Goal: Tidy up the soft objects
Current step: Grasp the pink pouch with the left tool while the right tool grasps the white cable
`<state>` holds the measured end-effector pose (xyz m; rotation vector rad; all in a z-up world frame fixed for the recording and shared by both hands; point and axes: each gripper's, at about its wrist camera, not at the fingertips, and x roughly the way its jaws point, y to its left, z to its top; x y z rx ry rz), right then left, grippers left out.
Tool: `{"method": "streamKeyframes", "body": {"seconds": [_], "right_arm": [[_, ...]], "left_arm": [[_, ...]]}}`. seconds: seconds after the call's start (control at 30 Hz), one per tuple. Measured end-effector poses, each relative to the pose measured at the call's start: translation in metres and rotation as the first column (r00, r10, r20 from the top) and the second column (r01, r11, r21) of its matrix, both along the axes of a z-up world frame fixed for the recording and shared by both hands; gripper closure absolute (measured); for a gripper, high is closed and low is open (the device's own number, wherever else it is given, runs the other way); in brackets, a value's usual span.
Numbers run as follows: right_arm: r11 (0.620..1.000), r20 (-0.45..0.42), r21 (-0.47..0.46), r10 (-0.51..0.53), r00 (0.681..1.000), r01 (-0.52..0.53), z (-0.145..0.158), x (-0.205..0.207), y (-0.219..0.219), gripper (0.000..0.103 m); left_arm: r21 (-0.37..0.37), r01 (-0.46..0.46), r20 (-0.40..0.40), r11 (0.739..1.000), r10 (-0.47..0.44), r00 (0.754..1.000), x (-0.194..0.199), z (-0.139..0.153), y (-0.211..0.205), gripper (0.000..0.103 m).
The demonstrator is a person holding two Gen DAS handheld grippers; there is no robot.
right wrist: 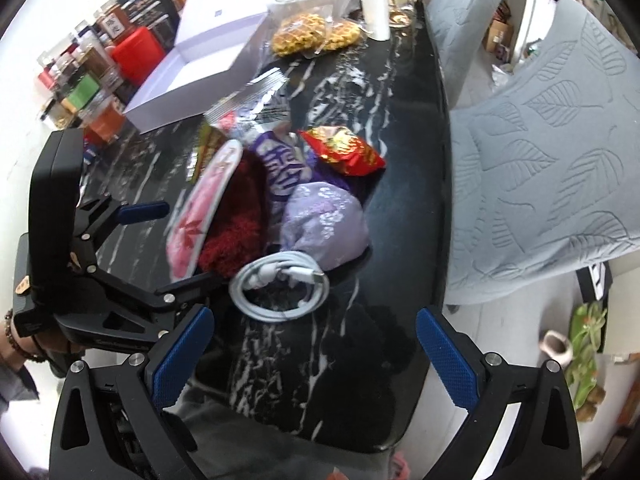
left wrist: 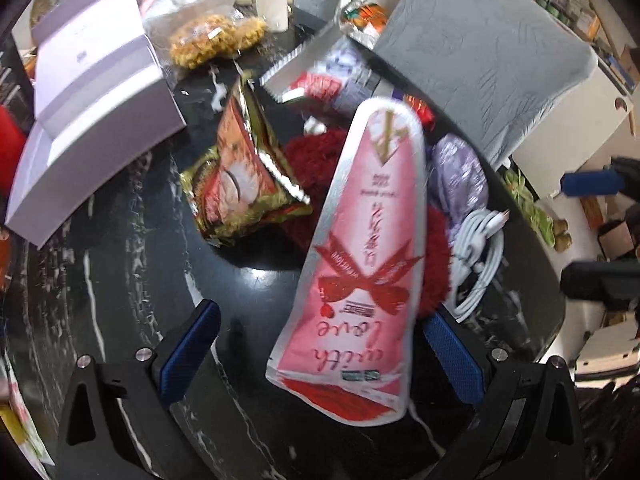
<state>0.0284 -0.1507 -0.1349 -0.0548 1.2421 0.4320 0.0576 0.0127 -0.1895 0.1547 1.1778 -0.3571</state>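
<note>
A pile of soft things lies on the black marble table (left wrist: 120, 300). A pink "with love" pouch (left wrist: 360, 264) leans on a dark red fluffy item (left wrist: 434, 256); in the left wrist view it stands between my open left gripper's (left wrist: 320, 348) jaws, touching neither pad. The pouch also shows in the right wrist view (right wrist: 200, 204). A lilac fabric pouch (right wrist: 324, 224), a purple snack bag (right wrist: 280, 164), a red-gold snack bag (right wrist: 344, 150) and a coiled white cable (right wrist: 280, 284) lie beside it. My right gripper (right wrist: 312, 356) is open and empty, just short of the cable.
An open lavender box (left wrist: 92, 100) stands at the left. A gold-red snack packet (left wrist: 240, 176) lies by the pile. Bagged waffles (right wrist: 312, 36) and a white cylinder (right wrist: 374, 0) are at the far end. Grey cushioned chairs (right wrist: 560, 160) flank the table's right edge.
</note>
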Motion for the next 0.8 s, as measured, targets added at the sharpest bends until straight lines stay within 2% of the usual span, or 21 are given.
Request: {"method": "streamKeyframes", "body": {"seconds": [0.07,0.17,0.23,0.3,0.53,0.8], "right_arm": [[1.000,-0.004,-0.004,-0.011,1.000,0.011,-0.004,0.003,-0.002,0.000],[1.000,-0.010,-0.007,-0.026,1.000,0.026,-0.010,0.008,-0.004,0.000],[1.000,-0.013,-0.007,-0.027,1.000,0.027,-0.013,0.010,-0.004,0.000],[1.000,-0.021,-0.004,-0.022,1.000,0.022,-0.017,0.010,-0.003,0.000],[1.000,-0.022,-0.003,0.025,0.999,-0.025,-0.025,0.005,0.009,0.000],[0.998,0.016,-0.029,0.059,0.998,-0.058,-0.038,0.000,0.028,0.000]], "left_arm": [[-0.005,0.015,-0.012,1.000,-0.015,1.000,0.001,-0.006,0.000,0.003],[-0.003,0.037,0.001,0.999,-0.037,0.999,0.001,-0.008,-0.002,0.018],[-0.033,0.065,0.014,0.997,-0.065,0.998,-0.001,-0.006,-0.005,0.034],[-0.053,0.086,0.013,0.995,-0.086,0.996,-0.002,-0.003,-0.010,0.044],[-0.127,0.046,-0.012,0.991,-0.048,0.999,-0.012,0.011,-0.002,0.051],[-0.119,-0.019,-0.008,0.993,0.018,1.000,-0.025,0.021,0.014,0.057]]}}
